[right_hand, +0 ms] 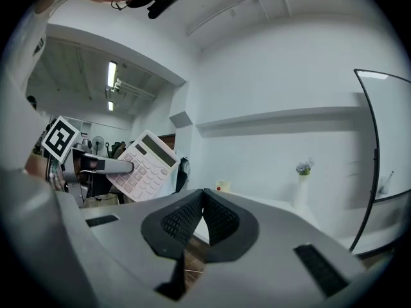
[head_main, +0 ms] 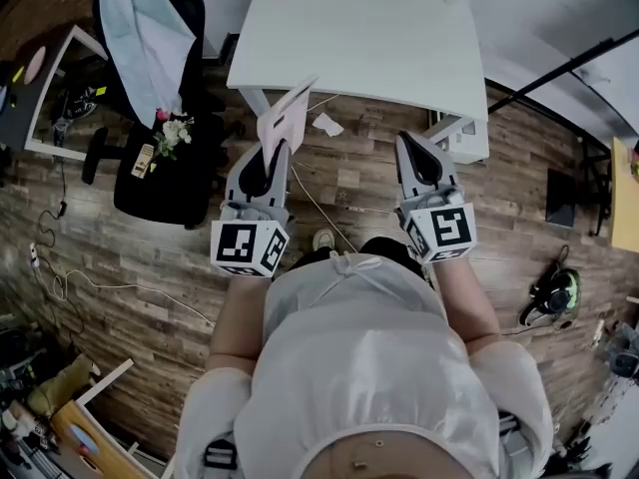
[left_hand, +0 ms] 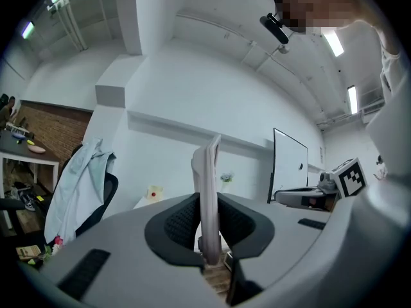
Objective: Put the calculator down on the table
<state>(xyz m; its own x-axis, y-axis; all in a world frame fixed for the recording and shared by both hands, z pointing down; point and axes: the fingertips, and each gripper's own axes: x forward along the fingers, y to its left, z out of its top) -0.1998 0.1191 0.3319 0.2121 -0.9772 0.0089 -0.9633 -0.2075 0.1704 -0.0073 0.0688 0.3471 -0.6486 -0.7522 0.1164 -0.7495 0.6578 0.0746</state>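
Clearance on your left is the first thing to mind: the black chair [head_main: 170, 193] stands near your left gripper [head_main: 272, 153], so carry straight ahead toward the white table [head_main: 369, 38] rather than swinging wide. The calculator [head_main: 287, 118] is in the air over the wooden floor [head_main: 130, 257], short of the table's near edge. To set it down well, bring it over the bare tabletop and roll your wrist until the key face, which now looks toward your right side, turns up and the back lies level. Lower it until the back rests on the surface, and only then ease the pads apart. Let go while it stands on edge and it would likely topple. As for the hold, the left pads are clamped on the calculator's two flat faces at its lower end. It sits upright and centred between them, and most of its body reaches out past the fingertips. I'd judge that one-ended grip could pivot if bumped. Further right, your right gripper [head_main: 411, 146] has its pads closed together on nothing, so hold it back from the table edge.
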